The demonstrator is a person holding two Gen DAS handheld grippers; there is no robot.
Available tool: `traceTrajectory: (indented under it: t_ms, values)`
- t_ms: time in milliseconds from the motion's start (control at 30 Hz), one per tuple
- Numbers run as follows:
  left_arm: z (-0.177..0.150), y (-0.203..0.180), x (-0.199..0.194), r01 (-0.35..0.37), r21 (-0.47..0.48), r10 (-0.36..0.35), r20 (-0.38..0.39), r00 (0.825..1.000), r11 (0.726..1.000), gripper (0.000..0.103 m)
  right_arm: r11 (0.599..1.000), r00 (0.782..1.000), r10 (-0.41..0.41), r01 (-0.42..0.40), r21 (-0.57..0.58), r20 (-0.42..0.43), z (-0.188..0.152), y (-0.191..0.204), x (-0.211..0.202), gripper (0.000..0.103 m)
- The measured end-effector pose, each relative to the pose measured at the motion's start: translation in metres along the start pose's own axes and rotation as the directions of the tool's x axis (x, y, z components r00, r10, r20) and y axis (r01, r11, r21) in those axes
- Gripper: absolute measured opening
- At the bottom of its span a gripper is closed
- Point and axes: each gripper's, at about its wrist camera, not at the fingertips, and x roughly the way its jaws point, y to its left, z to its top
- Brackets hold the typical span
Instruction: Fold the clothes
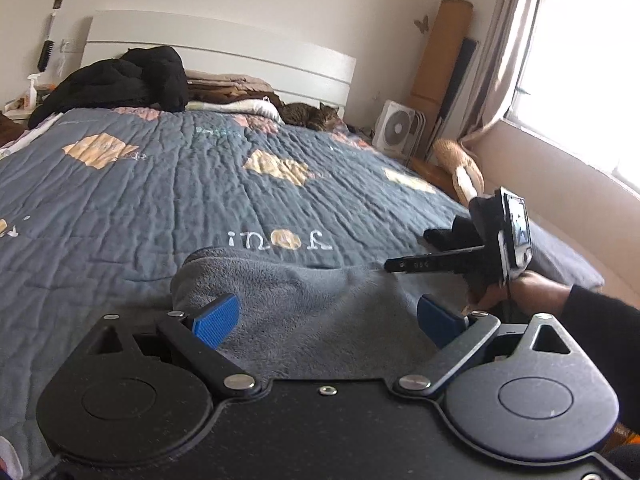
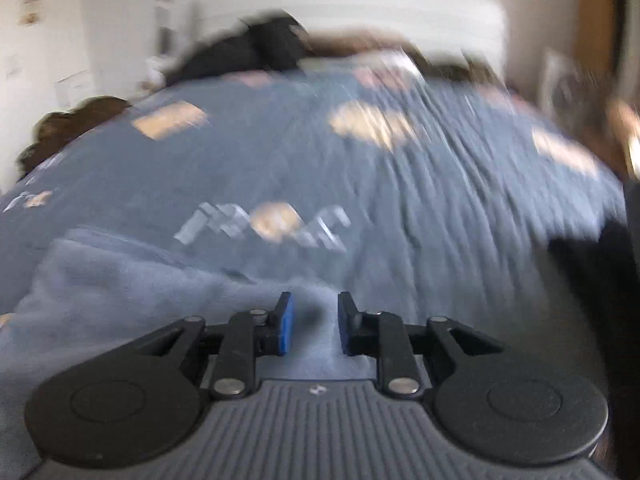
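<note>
left wrist — cat (image 1: 311, 119) and black coat (image 1: 120, 82) beyond grey fleece (image 1: 304, 312)

On the blue-grey quilted bedspread (image 1: 160, 184), your grey fleece garment (image 1: 304, 300) lies nearest you at six o'clock. At twelve, a black padded jacket (image 1: 120, 84) rests against the white headboard (image 1: 224, 48); a tabby cat (image 1: 312, 118) lies at one o'clock. A white box fan (image 1: 396, 128) stands beyond the bed at two.

Home bedroom (quilted bed (image 1: 168, 184), cat (image 1: 310, 119))
</note>
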Motion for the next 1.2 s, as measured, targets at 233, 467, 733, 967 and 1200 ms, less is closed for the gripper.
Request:
traceTrajectory:
  t_ms: [233, 467, 733, 967, 1200]
  values:
    - [-0.008, -0.001, 0.012, -0.065, 0.048, 0.068, -0.065, 0.996, 0.997, 0.096, 0.963, 0.987, 0.135, -0.151, 0.221, 0.086, 0.004, -0.042, -0.032, 0.040]
    - [-0.007, -0.002, 0.009, -0.056, 0.055, 0.059, -0.054, 0.997, 0.997, 0.096, 0.969, 0.976, 0.185, -0.162, 0.186, -0.117, -0.015, -0.037, 0.004, 0.050]
    - [-0.007, -0.001, 0.010, -0.062, 0.050, 0.065, -0.055, 0.996, 0.997, 0.096, 0.970, 0.982, 0.169, -0.149, 0.191, -0.090, -0.023, -0.022, -0.006, 0.007]
    - [-0.008, -0.003, 0.010, -0.067, 0.052, 0.069, -0.053, 0.996, 0.996, 0.096, 0.980, 0.983, 0.142, -0.156, 0.123, 0.117, -0.018, -0.021, -0.057, 0.009]
    - [-0.009, -0.005, 0.010, -0.068, 0.058, 0.071, -0.051, 0.996, 0.996, 0.096, 0.965, 0.995, 0.089, -0.095, 0.244, 0.037, -0.027, -0.060, -0.026, 0.011]
